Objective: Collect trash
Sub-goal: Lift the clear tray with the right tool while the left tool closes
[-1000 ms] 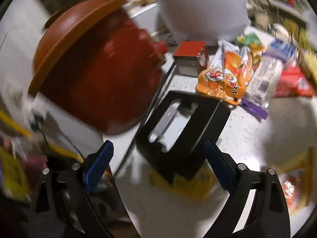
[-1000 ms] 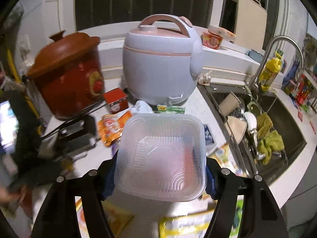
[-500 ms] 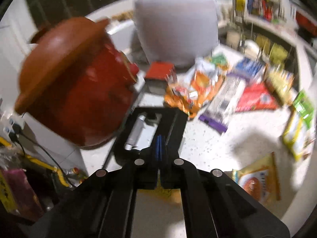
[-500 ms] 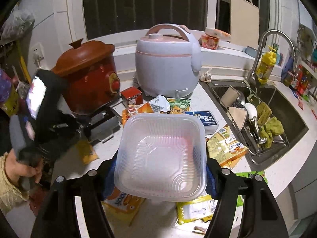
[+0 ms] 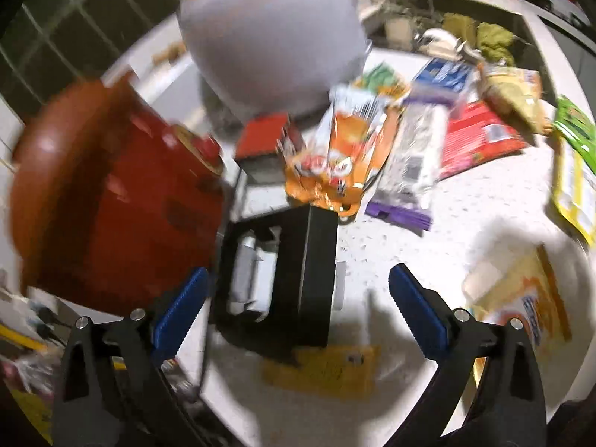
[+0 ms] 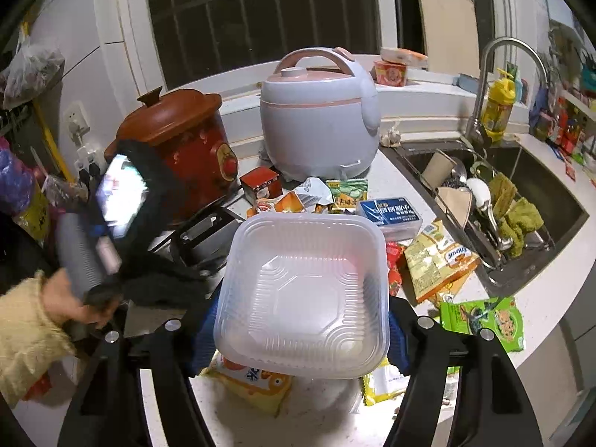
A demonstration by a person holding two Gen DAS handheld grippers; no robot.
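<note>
My right gripper (image 6: 301, 316) is shut on a clear square plastic container (image 6: 301, 283) and holds it above the white counter (image 6: 327, 402). Snack wrappers lie scattered there: an orange one (image 5: 331, 164), a clear and purple one (image 5: 409, 171), a red one (image 5: 480, 138) and a yellow one (image 5: 521, 298). My left gripper (image 5: 294, 279) hovers over the counter's left side. Its jaws are opening wide and grip nothing. A black stand (image 5: 290, 272) sits on the counter beyond the blue pads (image 5: 178, 309). A hand (image 6: 63, 298) holds that gripper's handle in the right wrist view.
A red slow cooker (image 6: 178, 141) and a pale rice cooker (image 6: 316, 119) stand at the back, with a small red box (image 6: 260, 182) between them. The sink (image 6: 540, 193) with a dish rack lies to the right. A green packet (image 6: 484, 320) rests near the counter's front edge.
The left gripper was open, shut half a second ago, and stands open again; its view swung right over the wrappers. The right gripper drew back from the cookers, still gripping the container.
</note>
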